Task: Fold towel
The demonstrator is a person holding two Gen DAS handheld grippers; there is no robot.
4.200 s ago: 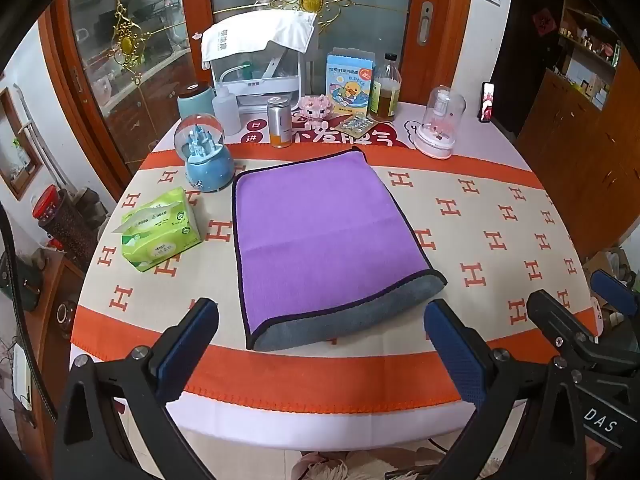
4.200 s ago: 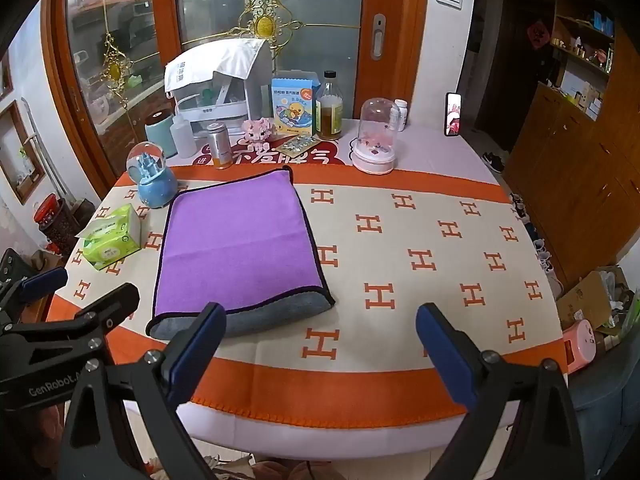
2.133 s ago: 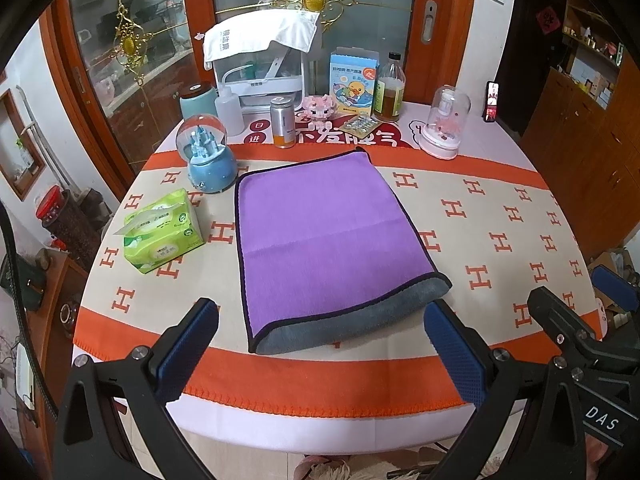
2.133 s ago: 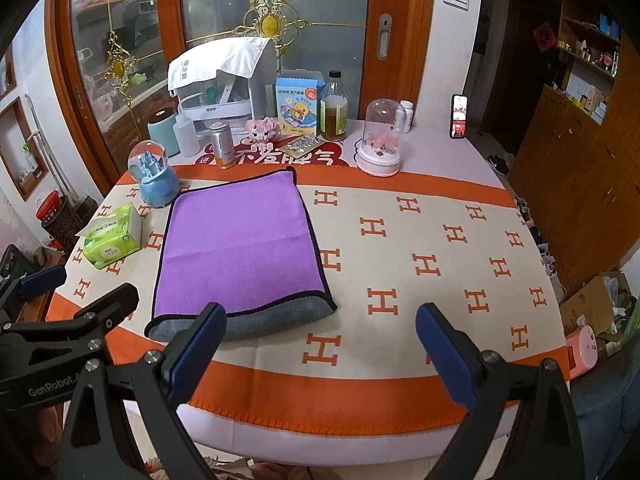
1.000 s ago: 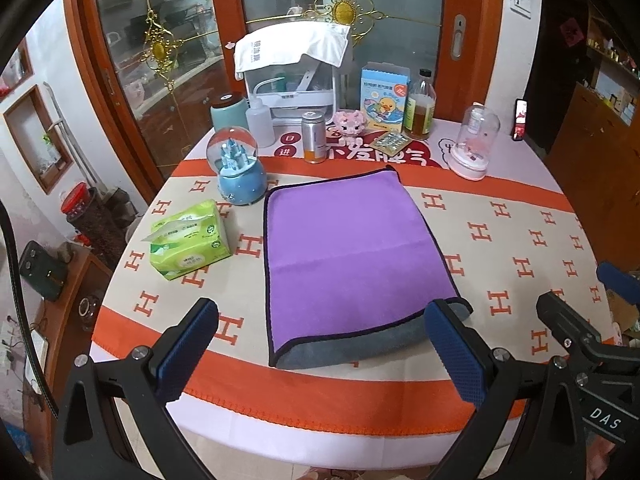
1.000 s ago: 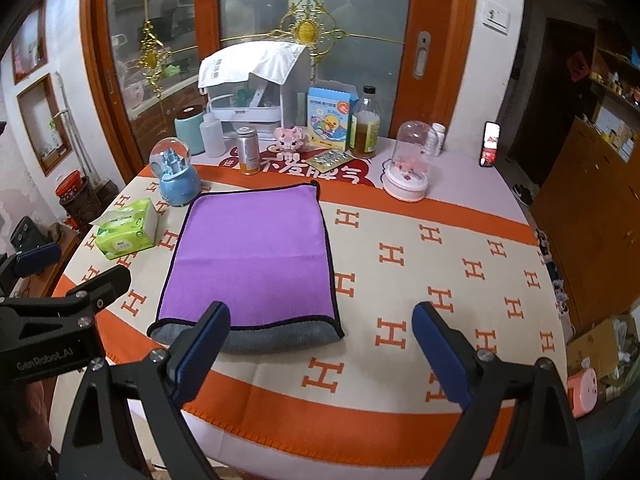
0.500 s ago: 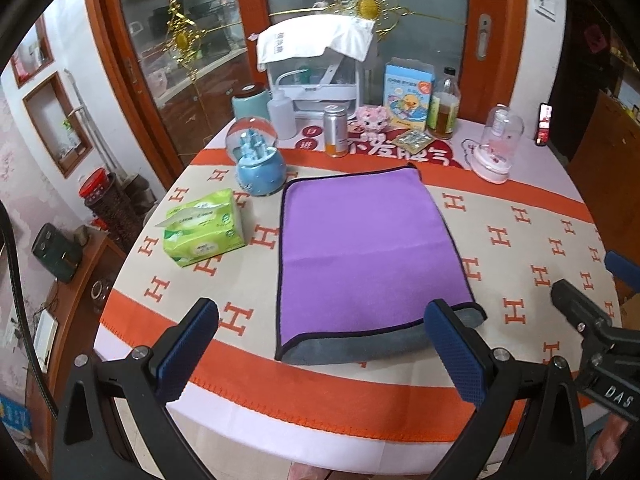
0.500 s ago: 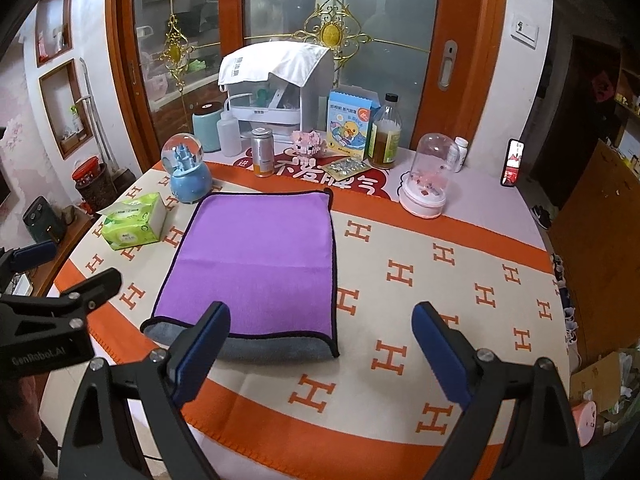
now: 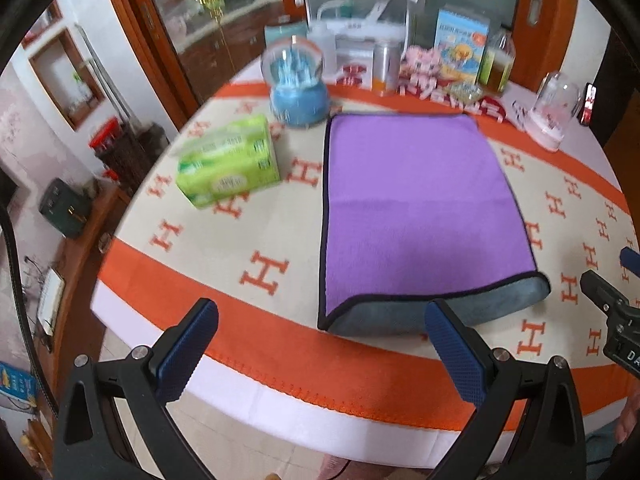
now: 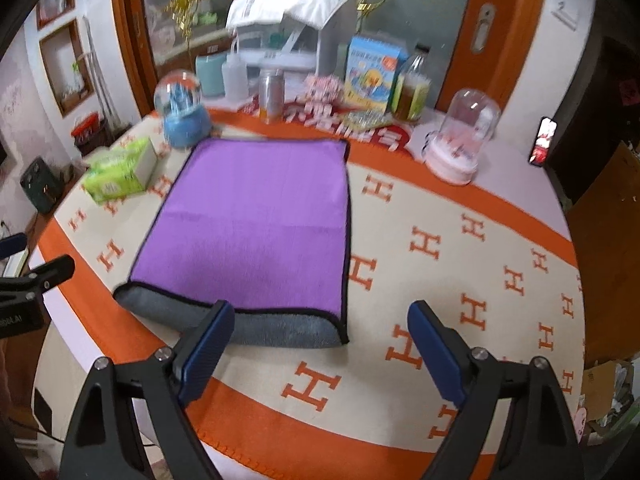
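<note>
With both grippers, left & right, spread wide, you risk pinching one towel layer at the near edge

A home dining room: round clothed table, tissue pack, glass-fronted cabinets.

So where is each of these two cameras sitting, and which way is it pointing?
Left wrist: rides on the left gripper, facing forward over the table edge at the purple towel; its own open blue-padded fingers show, with the right gripper at the right edge.
Right wrist: rides on the right gripper, facing the same towel from further right; its open fingers show, the left gripper at the left edge.
Shared: towel, green tissue pack, blue snow globe.
</note>
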